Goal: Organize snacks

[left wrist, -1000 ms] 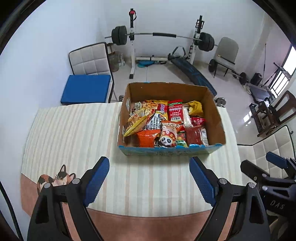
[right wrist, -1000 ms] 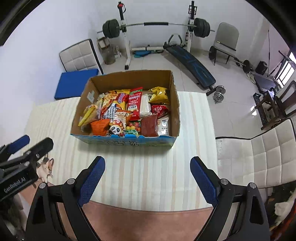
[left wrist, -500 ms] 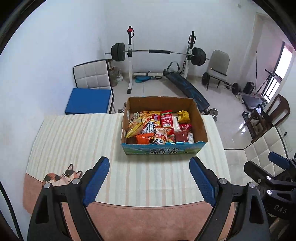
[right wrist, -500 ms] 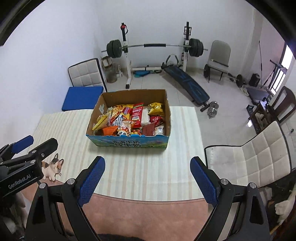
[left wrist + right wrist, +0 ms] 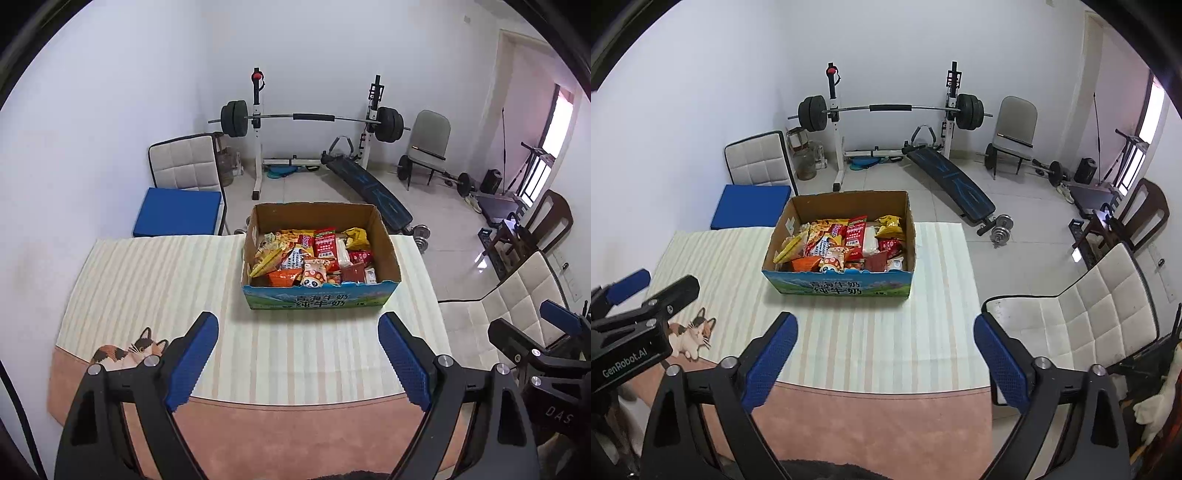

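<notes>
While you hold both tools above the near edge of the striped table (image 5: 155, 280), your left gripper (image 5: 298, 354) and right gripper (image 5: 884, 349) each stand spread wide and empty; the cardboard box (image 5: 317, 299) full of snack packets (image 5: 314, 254) sits ahead at the table's far side.

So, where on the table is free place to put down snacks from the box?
Bare striped cloth lies left of the cardboard box, up to the cat picture. Another free strip runs between the box front and the pink edge. Right of the box the margin is narrow. The snacks crowd the box.
</notes>
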`<state>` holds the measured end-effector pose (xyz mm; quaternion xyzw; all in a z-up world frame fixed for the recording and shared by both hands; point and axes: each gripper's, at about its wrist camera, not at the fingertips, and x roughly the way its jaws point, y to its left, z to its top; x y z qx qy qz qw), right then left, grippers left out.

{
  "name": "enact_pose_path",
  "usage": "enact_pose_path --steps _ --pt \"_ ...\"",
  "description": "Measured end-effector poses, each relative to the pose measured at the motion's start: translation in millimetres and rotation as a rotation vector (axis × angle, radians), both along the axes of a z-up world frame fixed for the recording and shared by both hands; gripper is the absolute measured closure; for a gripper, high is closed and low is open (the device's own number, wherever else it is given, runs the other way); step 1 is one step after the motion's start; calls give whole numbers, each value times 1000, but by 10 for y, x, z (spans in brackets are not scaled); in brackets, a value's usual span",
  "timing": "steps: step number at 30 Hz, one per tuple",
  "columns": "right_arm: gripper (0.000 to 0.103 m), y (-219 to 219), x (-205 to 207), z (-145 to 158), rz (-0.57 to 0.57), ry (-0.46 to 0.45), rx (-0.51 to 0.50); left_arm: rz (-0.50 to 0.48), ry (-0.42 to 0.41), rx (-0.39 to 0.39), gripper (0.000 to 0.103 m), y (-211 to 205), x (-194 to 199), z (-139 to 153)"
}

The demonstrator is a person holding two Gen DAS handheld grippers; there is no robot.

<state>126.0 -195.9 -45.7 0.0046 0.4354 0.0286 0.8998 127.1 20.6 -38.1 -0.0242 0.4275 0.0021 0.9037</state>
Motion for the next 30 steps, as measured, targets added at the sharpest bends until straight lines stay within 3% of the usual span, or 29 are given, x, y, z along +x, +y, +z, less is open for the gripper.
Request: enact_pose_path --steps 1,19,30 --pt "3 -15 9 -3 -3 -2 9 -1 -2 -3 1 6 2 3" --pt "1 -22 446 -107 -51 -73 -23 53 -48 48 1 40 443 -184" --pt "1 -18 848 -244 -75 -83 -42 64 -26 53 1 76 763 -395"
